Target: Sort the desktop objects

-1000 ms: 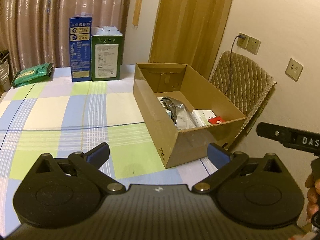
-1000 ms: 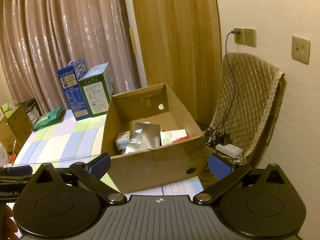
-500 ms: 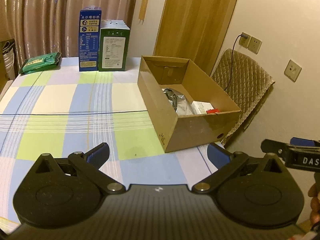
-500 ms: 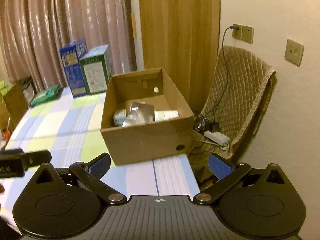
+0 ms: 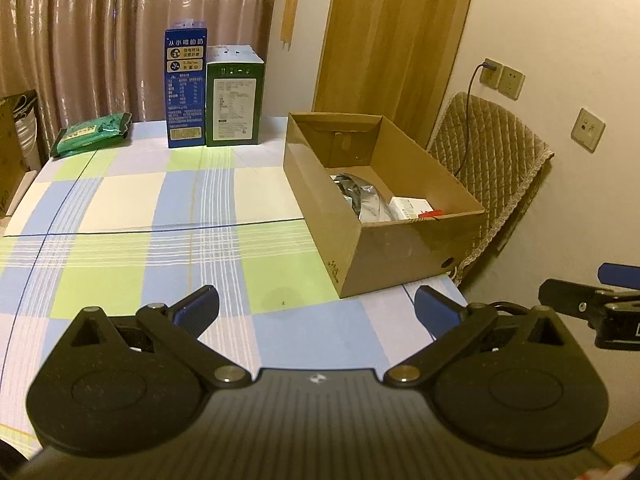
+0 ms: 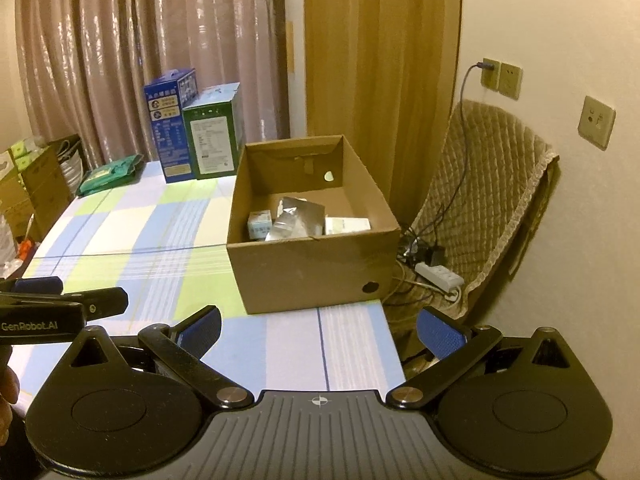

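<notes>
An open cardboard box (image 5: 400, 248) (image 6: 312, 268) stands at the table's right edge. Inside lie a silver foil pouch (image 5: 366, 200) (image 6: 296, 218), a white carton with red print (image 5: 414, 210) (image 6: 347, 225) and a small pale blue box (image 6: 260, 225). My left gripper (image 5: 316, 310) hovers open over the near part of the checked tablecloth (image 5: 132, 216), holding nothing. My right gripper (image 6: 318, 326) is open too, above the table's near right corner, short of the box. Each gripper shows at the other view's edge.
A blue carton (image 5: 185, 90) (image 6: 170, 122), a green carton (image 5: 235, 102) (image 6: 212, 138) and a green packet (image 5: 94, 133) (image 6: 112, 172) stand at the table's far end before curtains. Right of the table are a quilted chair (image 5: 492, 160) (image 6: 492, 204), cables and a power strip (image 6: 438, 274).
Both grippers have drawn back and risen from the box, which now looks smaller and farther. Both stay open and empty. The items in the box have not moved.
</notes>
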Demonstrator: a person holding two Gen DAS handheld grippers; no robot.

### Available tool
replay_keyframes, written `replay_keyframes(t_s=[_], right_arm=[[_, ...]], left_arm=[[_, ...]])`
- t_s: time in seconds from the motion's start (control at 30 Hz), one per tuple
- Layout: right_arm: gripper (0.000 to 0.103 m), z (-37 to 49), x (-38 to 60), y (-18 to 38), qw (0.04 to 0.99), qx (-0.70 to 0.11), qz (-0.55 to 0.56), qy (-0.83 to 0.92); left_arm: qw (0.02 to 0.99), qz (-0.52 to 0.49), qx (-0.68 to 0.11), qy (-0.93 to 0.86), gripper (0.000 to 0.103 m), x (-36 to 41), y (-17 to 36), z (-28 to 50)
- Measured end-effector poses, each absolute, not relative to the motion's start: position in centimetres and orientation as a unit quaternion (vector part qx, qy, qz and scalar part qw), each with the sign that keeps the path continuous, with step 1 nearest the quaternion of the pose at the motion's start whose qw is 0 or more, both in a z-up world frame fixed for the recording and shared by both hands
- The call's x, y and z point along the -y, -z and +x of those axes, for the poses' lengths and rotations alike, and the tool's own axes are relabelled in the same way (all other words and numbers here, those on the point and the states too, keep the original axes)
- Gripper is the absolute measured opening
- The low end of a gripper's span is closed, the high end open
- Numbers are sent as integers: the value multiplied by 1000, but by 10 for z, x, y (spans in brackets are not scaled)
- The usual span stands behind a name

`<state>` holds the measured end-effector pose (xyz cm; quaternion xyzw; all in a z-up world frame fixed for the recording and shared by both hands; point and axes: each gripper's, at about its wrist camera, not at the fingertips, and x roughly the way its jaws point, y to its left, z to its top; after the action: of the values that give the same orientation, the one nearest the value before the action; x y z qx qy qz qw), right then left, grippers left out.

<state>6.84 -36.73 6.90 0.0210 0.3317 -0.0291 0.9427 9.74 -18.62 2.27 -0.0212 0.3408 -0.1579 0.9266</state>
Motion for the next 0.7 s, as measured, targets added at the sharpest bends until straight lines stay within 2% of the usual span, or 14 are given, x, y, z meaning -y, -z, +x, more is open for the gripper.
replay_keyframes(t_s=[0.7], right_arm=[[101,70,371,-70,942,-334,20,36]], left_arm=[[925,4,-345,160,102,196,-23,98]])
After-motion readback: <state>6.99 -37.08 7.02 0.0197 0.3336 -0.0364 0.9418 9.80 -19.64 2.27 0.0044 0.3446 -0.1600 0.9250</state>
